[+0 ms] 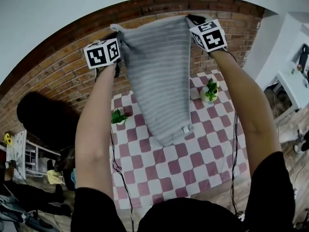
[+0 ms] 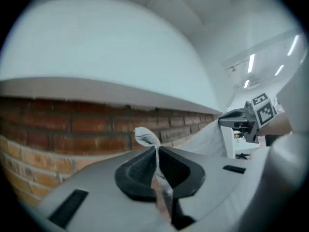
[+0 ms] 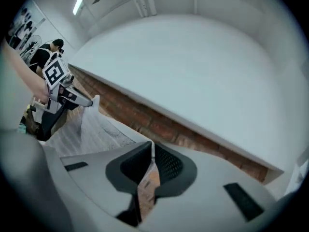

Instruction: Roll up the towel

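A grey striped towel (image 1: 159, 81) hangs spread in the air, held up by its two top corners in front of the brick wall. My left gripper (image 1: 118, 36) is shut on the towel's left corner, which pokes out between the jaws in the left gripper view as a small fold (image 2: 145, 138). My right gripper (image 1: 190, 19) is shut on the right corner; a thin edge of cloth shows between its jaws (image 3: 151, 151). Both grippers point level, well above the table. The towel's lower tip with a small tag (image 1: 186, 129) dangles over the checkered cloth.
Below lies a table with a red-and-white checkered cloth (image 1: 193, 163). Two small potted plants (image 1: 119, 116) (image 1: 210, 91) stand on it near the brick wall (image 1: 63, 76). A white shelf (image 1: 24, 153) is at the left, white furniture (image 1: 294, 86) at the right.
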Tool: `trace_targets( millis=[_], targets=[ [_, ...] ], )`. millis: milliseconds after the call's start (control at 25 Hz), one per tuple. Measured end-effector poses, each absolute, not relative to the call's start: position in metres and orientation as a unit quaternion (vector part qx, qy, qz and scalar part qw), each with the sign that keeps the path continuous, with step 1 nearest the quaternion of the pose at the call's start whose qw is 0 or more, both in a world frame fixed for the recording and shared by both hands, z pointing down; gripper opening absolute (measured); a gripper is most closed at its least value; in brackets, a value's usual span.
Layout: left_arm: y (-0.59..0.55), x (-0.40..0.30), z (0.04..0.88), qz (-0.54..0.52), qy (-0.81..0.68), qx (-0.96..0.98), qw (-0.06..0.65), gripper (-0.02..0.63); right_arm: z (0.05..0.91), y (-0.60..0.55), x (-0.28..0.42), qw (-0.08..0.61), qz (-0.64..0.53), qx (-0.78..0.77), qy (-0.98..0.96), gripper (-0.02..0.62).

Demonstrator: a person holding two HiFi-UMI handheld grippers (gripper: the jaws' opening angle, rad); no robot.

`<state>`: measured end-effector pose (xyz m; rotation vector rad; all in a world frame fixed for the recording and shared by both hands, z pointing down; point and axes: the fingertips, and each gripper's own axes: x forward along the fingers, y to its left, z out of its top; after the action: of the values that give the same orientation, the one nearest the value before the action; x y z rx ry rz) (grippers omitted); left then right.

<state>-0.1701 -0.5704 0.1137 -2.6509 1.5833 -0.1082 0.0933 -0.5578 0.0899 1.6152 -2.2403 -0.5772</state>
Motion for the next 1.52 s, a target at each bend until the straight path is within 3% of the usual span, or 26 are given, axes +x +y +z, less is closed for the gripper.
trace_targets(
  millis=[240,480,920,1280,1520],
  targets=[
    [-0.515,-0.188,-0.042,0.02,0.513,-0.841,0.171,0.018,-0.047,-0.506,0.077,0.043,-0.288,0.552,-0.781,0.023],
    [-0.424,-0.196,-0.003,0.023,0.483,-0.845,0.228,0.02,0.008,-0.426,0.069,0.03,-0.295,0.491,-0.819,0.023],
    [-0.2,-0.152,0.235,0.017,0.422,-0.899,0.117,0.023,0.227,-0.223,0.109,0.044,-0.209,0.389,-0.896,0.022],
    [-0.023,-0.09,0.362,-0.017,0.377,-0.926,0.021,0.021,0.324,-0.053,0.167,0.01,-0.105,0.392,-0.914,0.023],
    [0.07,-0.074,0.429,-0.054,0.382,-0.922,-0.031,0.023,0.385,0.04,0.185,0.038,-0.048,0.368,-0.928,0.023]
  ],
)
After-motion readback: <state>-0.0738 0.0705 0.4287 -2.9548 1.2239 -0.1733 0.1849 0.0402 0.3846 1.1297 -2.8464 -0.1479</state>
